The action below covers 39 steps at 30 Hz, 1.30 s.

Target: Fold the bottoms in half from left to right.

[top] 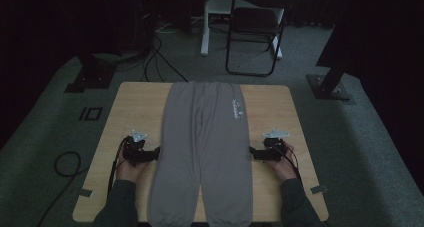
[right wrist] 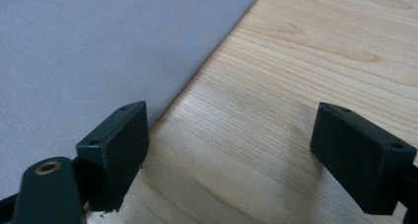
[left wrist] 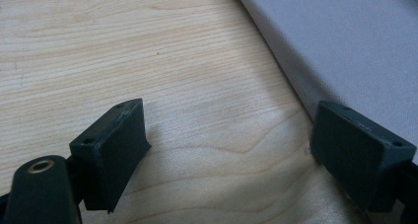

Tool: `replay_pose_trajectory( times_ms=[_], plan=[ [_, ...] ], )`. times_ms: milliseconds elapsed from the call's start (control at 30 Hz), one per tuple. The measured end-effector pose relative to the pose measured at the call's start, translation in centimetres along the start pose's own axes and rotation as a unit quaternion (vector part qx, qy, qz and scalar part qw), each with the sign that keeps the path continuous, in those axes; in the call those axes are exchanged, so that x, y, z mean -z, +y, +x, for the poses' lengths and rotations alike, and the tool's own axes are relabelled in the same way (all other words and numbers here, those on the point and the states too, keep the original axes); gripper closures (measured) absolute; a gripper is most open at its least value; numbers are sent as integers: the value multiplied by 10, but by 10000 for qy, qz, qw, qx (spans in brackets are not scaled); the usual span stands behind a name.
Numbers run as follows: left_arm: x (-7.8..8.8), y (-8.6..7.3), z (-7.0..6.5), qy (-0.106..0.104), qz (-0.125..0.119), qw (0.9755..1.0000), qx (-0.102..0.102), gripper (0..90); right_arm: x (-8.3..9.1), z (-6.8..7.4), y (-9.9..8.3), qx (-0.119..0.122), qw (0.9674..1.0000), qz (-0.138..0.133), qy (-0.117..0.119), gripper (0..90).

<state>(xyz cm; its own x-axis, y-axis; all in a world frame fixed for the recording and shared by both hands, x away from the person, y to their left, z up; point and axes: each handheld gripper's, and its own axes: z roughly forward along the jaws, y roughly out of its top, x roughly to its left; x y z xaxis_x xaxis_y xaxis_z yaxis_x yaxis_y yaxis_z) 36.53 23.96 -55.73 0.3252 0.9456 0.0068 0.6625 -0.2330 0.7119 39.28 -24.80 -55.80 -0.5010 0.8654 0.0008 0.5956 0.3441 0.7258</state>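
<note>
A pair of grey sweatpants (top: 202, 152) lies flat down the middle of a light wooden table (top: 130, 104), its waistband toward 12 o'clock at the far edge and its two cuffed legs reaching the near edge at 6 o'clock, a small white print on the hip at about 1 o'clock. The person's left gripper (top: 156, 153) rests on the bare wood at 9 o'clock of the garment, pointing inward just beside its left outer seam; in the left gripper view, its jaws stand wide apart over wood, with the sweatpants' edge (left wrist: 345, 46) running past the right-hand jaw. The right gripper (top: 251, 152) sits at 3 o'clock, mirrored against the other seam, jaws likewise spread with nothing between them, the grey cloth (right wrist: 98, 51) lying beside the left-hand jaw. A black folding chair (top: 255, 32) stands beyond the table at 12 o'clock.
</note>
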Motion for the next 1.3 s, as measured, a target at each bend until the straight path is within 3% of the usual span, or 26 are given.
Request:
replay_pose_trajectory(
  times_ms=[67,133,333,400,467,567,600,733,867,1033,1100,1200,1300],
  plan=[
    [2,0,0,52,-24,10000,39,182,0,0,0,4,10000,-1,3,150],
    [4,0,0,59,0,10000,70,336,0,0,0,5,10000,-2,3,150],
    [7,4,-1,128,153,9997,162,419,-1,0,0,2,10000,-3,4,150],
    [7,7,-2,60,188,9993,320,472,-1,0,0,5,10000,-3,5,150],
    [8,10,-3,-83,49,9987,507,468,-1,0,1,8,10000,-2,10,150],
    [10,12,-5,-111,-33,9986,509,450,-1,0,1,13,10000,-1,12,150],
    [12,15,-10,-229,-154,9984,496,450,-1,0,1,13,10000,-1,12,150],
    [4,17,-19,-314,-105,9981,515,430,-1,0,1,15,10000,-1,13,150],
    [-6,19,-22,-157,16,9983,570,431,-1,0,1,15,10000,-1,14,150],
    [-12,21,-31,163,61,9995,272,443,-1,0,1,16,10000,-1,16,150],
    [-11,21,-31,115,25,9996,247,516,-1,0,1,18,10000,-1,16,150],
    [-8,18,-28,47,-13,9995,320,728,-1,0,1,18,10000,-1,12,150],
    [-3,14,-24,-29,14,9992,407,830,0,1,0,7,10000,-2,-4,149]
  ],
)
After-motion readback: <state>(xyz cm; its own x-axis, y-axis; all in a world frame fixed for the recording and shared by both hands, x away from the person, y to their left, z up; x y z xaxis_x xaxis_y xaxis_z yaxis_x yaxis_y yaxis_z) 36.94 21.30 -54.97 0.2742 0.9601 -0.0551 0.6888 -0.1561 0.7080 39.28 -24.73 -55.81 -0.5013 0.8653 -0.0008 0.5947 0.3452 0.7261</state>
